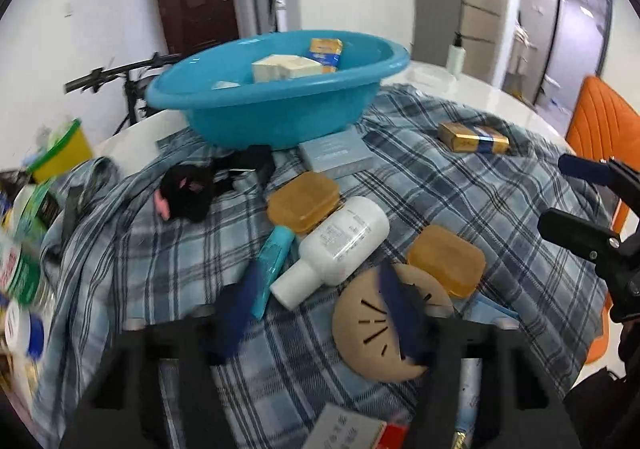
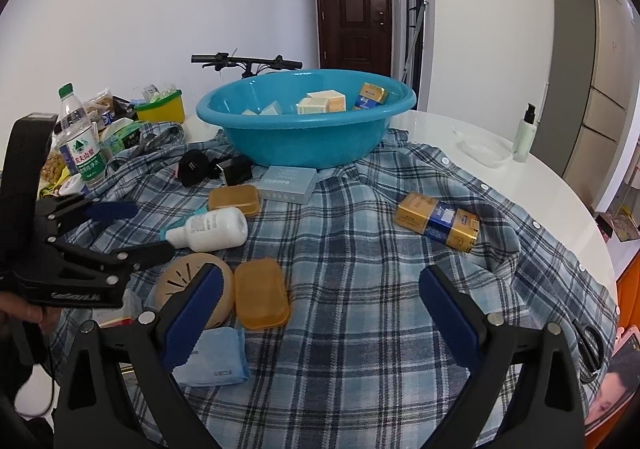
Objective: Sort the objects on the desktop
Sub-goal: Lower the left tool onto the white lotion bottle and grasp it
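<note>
Right wrist view: the right gripper (image 2: 320, 313) stands with its jaws wide and holds nothing, hovering over a bare stretch of blue plaid cloth (image 2: 360, 249) that covers the round white table (image 2: 560, 185). That stretch is the largest free area, and it runs forward to the turquoise plastic basin (image 2: 308, 137), which holds several small boxes. A gold-and-blue carton (image 2: 438, 222) lies alone to the right, well apart from the table edge.

The left gripper (image 1: 320, 313) is partly closed and blurred; no object sits between its jaws. Its fingertips flank the cap end of the white plastic bottle (image 1: 336, 249) lying on its side. A tan round slotted disc (image 1: 380, 329) sits under the right-hand fingertip. Two amber plastic soap cases (image 1: 304, 201) (image 1: 448, 261) crowd the bottle.
</note>
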{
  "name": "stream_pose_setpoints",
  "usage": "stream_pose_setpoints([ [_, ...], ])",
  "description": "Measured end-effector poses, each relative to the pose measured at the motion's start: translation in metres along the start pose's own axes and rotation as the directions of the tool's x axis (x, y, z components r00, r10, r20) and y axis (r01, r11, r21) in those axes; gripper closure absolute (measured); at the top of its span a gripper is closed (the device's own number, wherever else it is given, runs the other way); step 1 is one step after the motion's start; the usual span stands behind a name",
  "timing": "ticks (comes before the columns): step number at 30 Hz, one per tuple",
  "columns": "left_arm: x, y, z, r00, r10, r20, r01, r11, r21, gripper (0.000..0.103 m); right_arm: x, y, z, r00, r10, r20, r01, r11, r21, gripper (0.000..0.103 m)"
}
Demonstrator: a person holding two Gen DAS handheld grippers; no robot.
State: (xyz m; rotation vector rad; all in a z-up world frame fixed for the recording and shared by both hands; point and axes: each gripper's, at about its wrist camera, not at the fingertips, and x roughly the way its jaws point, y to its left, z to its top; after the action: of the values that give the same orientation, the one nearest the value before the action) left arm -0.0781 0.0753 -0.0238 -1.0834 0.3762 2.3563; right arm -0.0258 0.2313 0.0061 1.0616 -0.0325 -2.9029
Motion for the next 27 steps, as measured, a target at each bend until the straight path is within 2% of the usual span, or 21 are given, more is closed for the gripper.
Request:
stream_pose_setpoints([
  [11, 0.032, -0.003, 0.024, 0.994, -0.095, -0.043, 0.099, 0.992, 0.076, 0.054, 0.016, -0.012, -0.001, 0.999, -0.013, -0.042, 0.014, 0.999, 0.033, 0.005],
  [15, 0.048, -0.01, 0.024, 0.993, -0.092, -0.075, 0.099, 0.991, 0.095, 0.04, 0.016, -0.014, 0.0, 0.999, -0.016, -0.044, 0.017, 0.999, 0.036, 0.005],
  [17, 0.053, -0.012, 0.024, 0.993, -0.092, -0.08, 0.099, 0.991, 0.089, 0.04, 0.015, -0.014, 0.0, 0.999, -0.016, -0.044, 0.018, 0.999, 0.034, 0.005],
  [19, 0.055, -0.011, 0.023, 0.993, -0.094, -0.077, 0.1, 0.992, 0.075, 0.044, 0.015, -0.014, -0.001, 0.999, -0.019, -0.045, 0.02, 0.999, 0.035, 0.005],
  [21, 0.056, -0.011, 0.023, 0.994, -0.069, -0.083, 0.075, 0.994, 0.077, 0.056, 0.017, -0.015, -0.001, 0.999, -0.019, -0.049, 0.021, 0.999, 0.037, 0.005],
  [27, 0.036, 0.002, 0.019, 0.999, -0.003, -0.038, 0.004, 1.0, 0.015, 0.06, 0.016, -0.016, -0.002, 0.998, -0.02, -0.051, 0.022, 0.999, 0.043, 0.005],
])
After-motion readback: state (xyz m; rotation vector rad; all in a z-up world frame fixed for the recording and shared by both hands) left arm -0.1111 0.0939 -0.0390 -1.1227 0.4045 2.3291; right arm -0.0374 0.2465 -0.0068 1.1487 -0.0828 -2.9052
